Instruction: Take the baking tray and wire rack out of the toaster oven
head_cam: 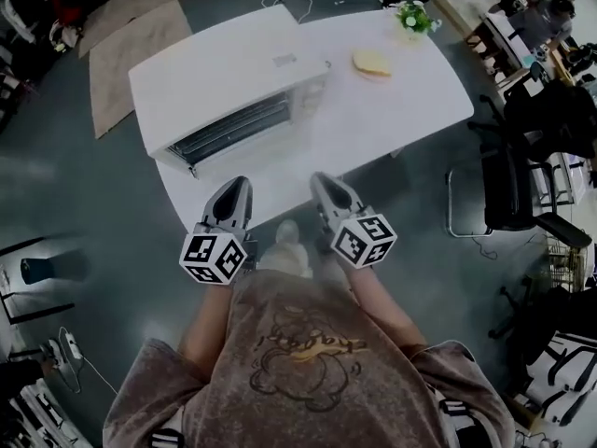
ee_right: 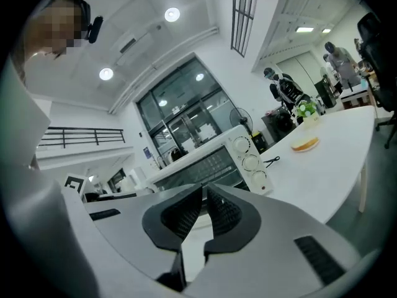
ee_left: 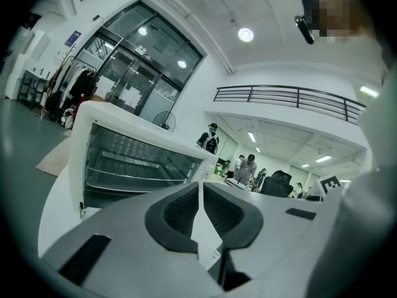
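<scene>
A white toaster oven (head_cam: pixel 229 77) stands on the left part of a white table (head_cam: pixel 410 101), its front turned toward me. Wire rack bars (head_cam: pixel 233 129) show in its front. In the left gripper view the rack (ee_left: pixel 133 163) runs across the oven's inside; I cannot pick out the baking tray. My left gripper (head_cam: pixel 235 183) is shut and empty at the table's near edge, short of the oven's front. My right gripper (head_cam: pixel 322 177) is shut and empty beside it. Both jaw pairs (ee_left: pixel 200 182) (ee_right: pixel 205 188) point toward the oven (ee_right: pixel 211 160), apart from it.
A bread slice (head_cam: pixel 371 62) and a small potted plant (head_cam: pixel 413 17) sit at the table's far right. Black office chairs (head_cam: pixel 522 175) stand to the right. The oven's three knobs (ee_right: pixel 251 160) face the right gripper. People stand in the background.
</scene>
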A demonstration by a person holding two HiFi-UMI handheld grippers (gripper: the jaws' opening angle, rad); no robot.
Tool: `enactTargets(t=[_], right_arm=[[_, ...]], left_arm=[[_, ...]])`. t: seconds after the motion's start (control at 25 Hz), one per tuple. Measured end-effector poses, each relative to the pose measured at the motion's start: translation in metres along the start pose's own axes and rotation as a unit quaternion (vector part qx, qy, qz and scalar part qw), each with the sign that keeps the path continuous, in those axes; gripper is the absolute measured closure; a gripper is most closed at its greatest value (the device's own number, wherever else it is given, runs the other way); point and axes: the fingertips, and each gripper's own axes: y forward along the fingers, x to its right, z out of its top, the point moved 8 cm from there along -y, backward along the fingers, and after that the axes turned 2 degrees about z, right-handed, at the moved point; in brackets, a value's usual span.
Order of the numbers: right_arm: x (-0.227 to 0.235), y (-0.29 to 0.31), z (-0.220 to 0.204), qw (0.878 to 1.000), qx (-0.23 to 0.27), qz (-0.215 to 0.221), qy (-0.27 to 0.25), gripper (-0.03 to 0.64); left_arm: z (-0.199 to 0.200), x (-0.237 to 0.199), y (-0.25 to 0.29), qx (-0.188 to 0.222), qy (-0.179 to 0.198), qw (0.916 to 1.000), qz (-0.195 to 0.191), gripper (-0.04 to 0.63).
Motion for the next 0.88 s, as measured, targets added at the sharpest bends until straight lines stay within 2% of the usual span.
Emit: enactTargets(t=[0.16,0.2,0.24,0.32,0.4,0.64,0.88], right_arm=[[0.001,0.029,0.001,0.999,-0.026,0.024,0.018,0.605],[0.002,0.037,0.002,0.999,-0.033,0.03,0.023,0.583],[0.003,0.044,0.003,0.998,-0.039,0.037,0.028,0.559],[0.005,0.057,0.004,0.997,-0.049,0.05,0.043,0.508],[0.011,0.07,0.004,0.995,-0.056,0.056,0.067,0.495],[0.04,0.107,-0.015,0.984,-0.07,0.05,0.157,0.488],[0.067,0.144,-0.029,0.977,-0.078,0.054,0.193,0.479]], left_arm=[[0.005,-0.019,0.006,0.0,-0.042,0.9991,0.004,0.589],[0.006,-0.024,0.01,-0.002,-0.053,0.9986,0.002,0.566],[0.006,-0.029,0.014,-0.004,-0.064,0.998,0.001,0.498],[0.005,-0.039,0.023,-0.005,-0.091,0.9959,0.001,0.453],[0.003,-0.049,0.031,0.001,-0.126,0.992,0.004,0.416],[-0.015,-0.079,0.048,0.033,-0.204,0.9779,0.032,0.394],[-0.032,-0.099,0.06,0.055,-0.239,0.9665,0.074,0.391]])
